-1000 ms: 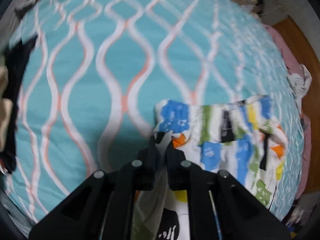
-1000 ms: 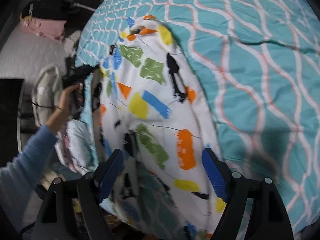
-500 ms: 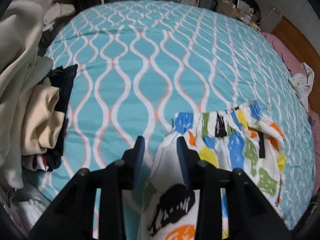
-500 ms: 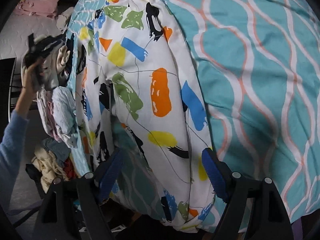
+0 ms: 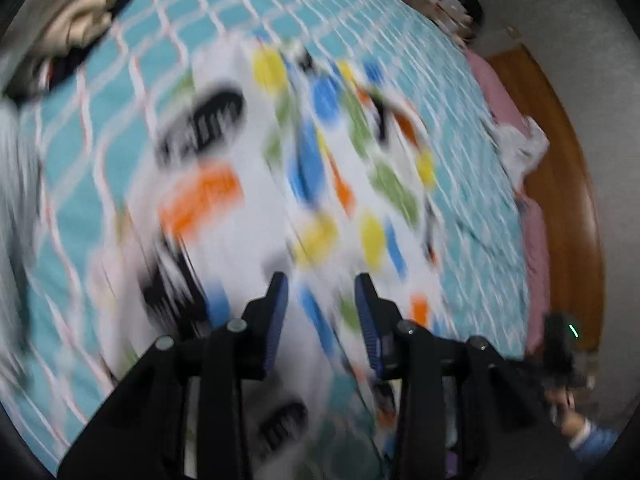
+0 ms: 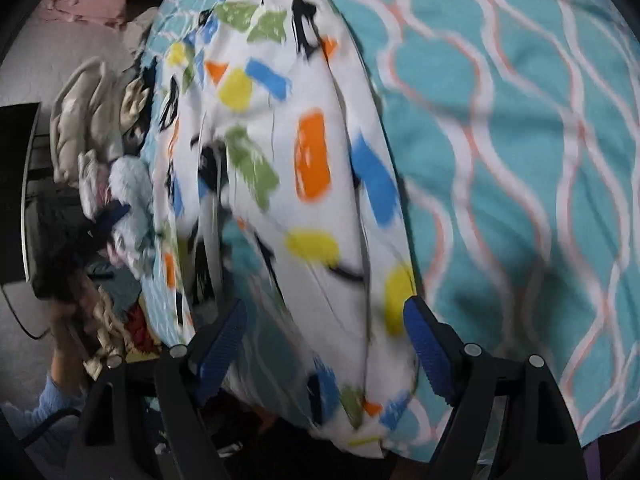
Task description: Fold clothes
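A white garment (image 6: 304,184) with colourful patches lies on a teal patterned bed (image 6: 520,140). Both grippers hover above it, the left gripper (image 5: 320,288) with fingers narrowly parted after just opening, the right gripper (image 6: 324,316) with fingers wide, neither gripping anything.

1. The right gripper (image 6: 324,344) has its jaws wide apart, and the blue pads (image 6: 428,348) press on nothing.
2. Between and beyond the jaws lies a white garment (image 6: 288,168) with orange, yellow, blue, green and black patches.
3. The garment lies on a turquoise bedspread (image 6: 500,140) with white and orange wavy lines.
4. At the left edge of the bed there is a pile of clothes (image 6: 96,152).
5. At the lower left a hand (image 6: 66,332) with a light blue sleeve (image 6: 52,400) is blurred.
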A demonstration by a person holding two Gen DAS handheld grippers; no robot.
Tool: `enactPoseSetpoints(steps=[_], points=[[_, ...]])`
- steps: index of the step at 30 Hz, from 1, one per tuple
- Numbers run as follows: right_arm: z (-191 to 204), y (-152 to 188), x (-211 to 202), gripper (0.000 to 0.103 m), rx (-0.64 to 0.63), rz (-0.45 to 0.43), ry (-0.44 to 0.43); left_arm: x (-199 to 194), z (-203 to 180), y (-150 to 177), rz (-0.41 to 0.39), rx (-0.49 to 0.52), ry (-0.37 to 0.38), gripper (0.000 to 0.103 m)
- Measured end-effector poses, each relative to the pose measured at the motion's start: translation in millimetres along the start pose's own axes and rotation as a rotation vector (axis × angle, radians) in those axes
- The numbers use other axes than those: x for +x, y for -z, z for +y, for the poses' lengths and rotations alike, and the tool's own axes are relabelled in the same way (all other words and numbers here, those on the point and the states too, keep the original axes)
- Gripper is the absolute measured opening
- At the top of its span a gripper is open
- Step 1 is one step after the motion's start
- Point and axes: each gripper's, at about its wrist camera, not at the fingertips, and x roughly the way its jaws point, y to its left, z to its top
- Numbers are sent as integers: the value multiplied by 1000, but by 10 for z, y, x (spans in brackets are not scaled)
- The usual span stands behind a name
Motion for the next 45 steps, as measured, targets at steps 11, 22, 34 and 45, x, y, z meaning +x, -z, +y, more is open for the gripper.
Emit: enactPoseSetpoints(steps=[11, 22, 34, 45], points=[[-552, 524, 666, 82, 170, 140, -155, 246, -428, 1885, 128, -89, 69, 37], [-771, 884, 845, 78, 239, 191, -221, 392, -742, 2680, 83, -196, 31, 37], [-512, 1157, 270, 2, 129, 56, -243, 488, -683, 3253, 67, -162, 63, 41], [-897, 1054, -24, 2, 109, 94, -145, 1075, -870, 3197, 103, -156, 117, 52]])
